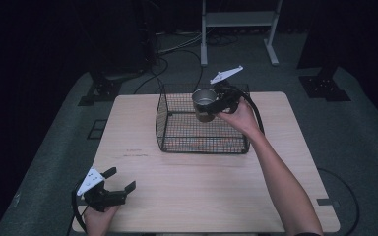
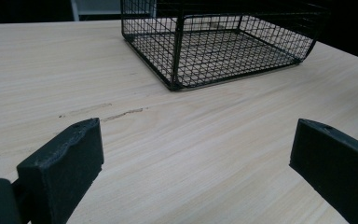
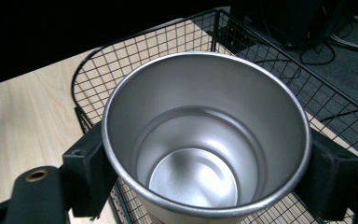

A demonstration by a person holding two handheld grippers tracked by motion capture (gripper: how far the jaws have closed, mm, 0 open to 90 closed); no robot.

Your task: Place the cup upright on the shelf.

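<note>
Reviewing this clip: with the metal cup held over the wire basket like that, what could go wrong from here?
1. The right gripper pinches the smooth, tapered metal cup by its sides just under the rim; it might slip out.
2. The cup is held above the wire basket; released from there, it may bounce or tip over.
3. The cup is near the basket's far wall, so lowering it may clip the wire.

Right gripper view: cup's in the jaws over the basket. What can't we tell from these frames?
- Metal cup base and lower wall: cut off by the bottom edge in the right gripper view; in the high view the right gripper and basket wire cover them.
- Whether the cup touches the basket floor: cannot tell.
- Faint marks on the table: too small to identify.
</note>
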